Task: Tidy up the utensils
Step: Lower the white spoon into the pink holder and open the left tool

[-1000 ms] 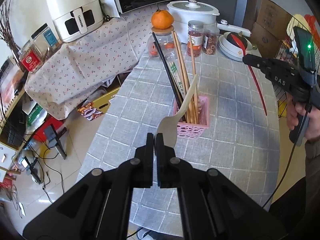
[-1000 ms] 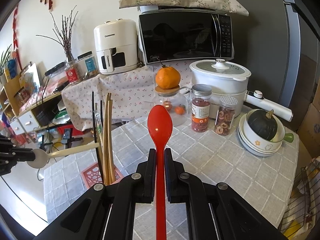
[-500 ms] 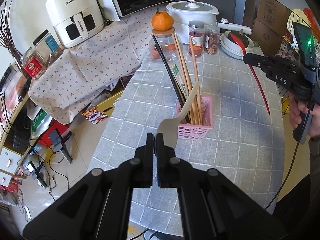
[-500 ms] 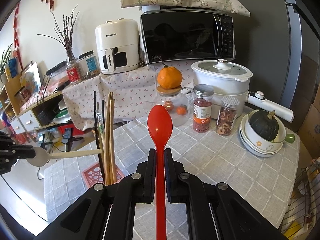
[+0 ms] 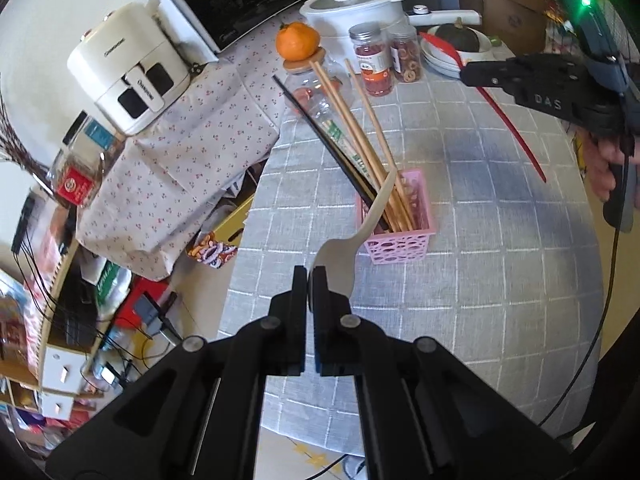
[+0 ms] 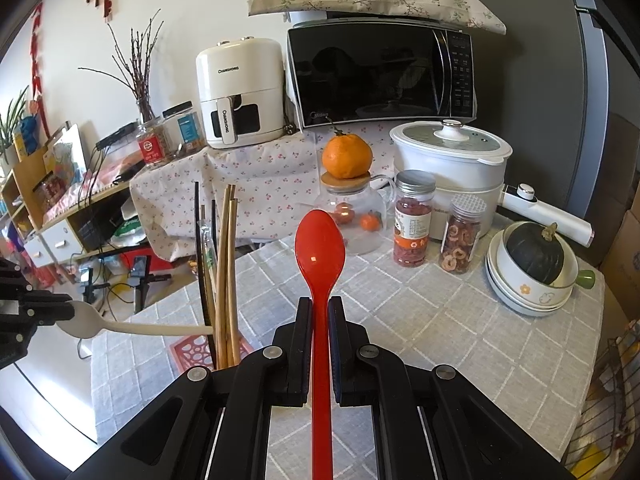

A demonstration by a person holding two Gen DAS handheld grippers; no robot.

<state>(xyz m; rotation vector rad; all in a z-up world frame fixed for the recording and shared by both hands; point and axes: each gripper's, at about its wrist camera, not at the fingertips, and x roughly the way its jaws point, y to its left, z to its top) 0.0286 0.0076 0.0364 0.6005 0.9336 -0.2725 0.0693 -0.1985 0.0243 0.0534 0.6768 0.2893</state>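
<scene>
The sorting looks roughly half done. The pink basket stands on the grey checked tabletop and already holds a bundle of chopsticks, wooden ones, black ones and a pair in a paper sleeve, all leaning toward eleven o'clock as the left camera sees them. Two spoons are not yet home.

The left gripper has its jaws closed on the bowl of the cream spoon. That spoon's handle points toward one o'clock, and its tip sits over the basket's mouth among the chopsticks; whether it touches the bottom I cannot tell. In the right camera the same spoon runs almost level, from the gripper at nine o'clock across to the chopsticks.

The right gripper has its jaws clamped on the handle of the red spoon, bowl up at twelve o'clock, handle running down between the fingers. It hangs in the air well apart from the basket, out at two o'clock in the left camera, with a hand on the grip.

I judge what is left as releasing the cream spoon into the basket, then bringing the red one over.

The cream spoon is pale, matte and gently curved; the red one is glossy, long and slim.
</scene>
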